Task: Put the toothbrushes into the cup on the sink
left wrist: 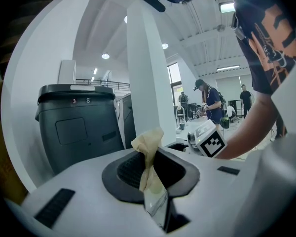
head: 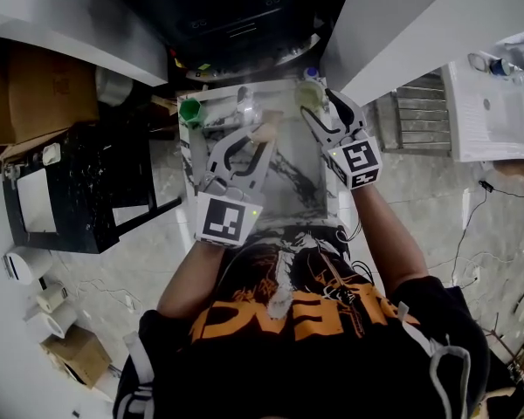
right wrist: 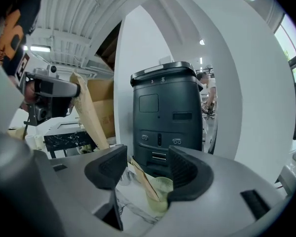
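Observation:
In the head view both grippers reach over the marble sink (head: 290,186). My left gripper (head: 249,144) is shut on a tan wrapped toothbrush (head: 265,132); in the left gripper view the toothbrush (left wrist: 147,154) stands up between the closed jaws of the gripper (left wrist: 150,171). My right gripper (head: 319,105) hovers at the sink's back right, over a pale green cup (head: 312,94). In the right gripper view the right gripper (right wrist: 145,169) has its jaws wide open with nothing gripped. Just below them stands the cup (right wrist: 160,191), and another tan toothbrush (right wrist: 143,179) leans in it.
A bright green cup (head: 190,110) stands at the sink's back left, with the faucet (head: 247,105) between the two cups. A black shelf unit (head: 79,182) stands left of the sink. A dark grey bin (right wrist: 165,112) and white pillars rise behind it.

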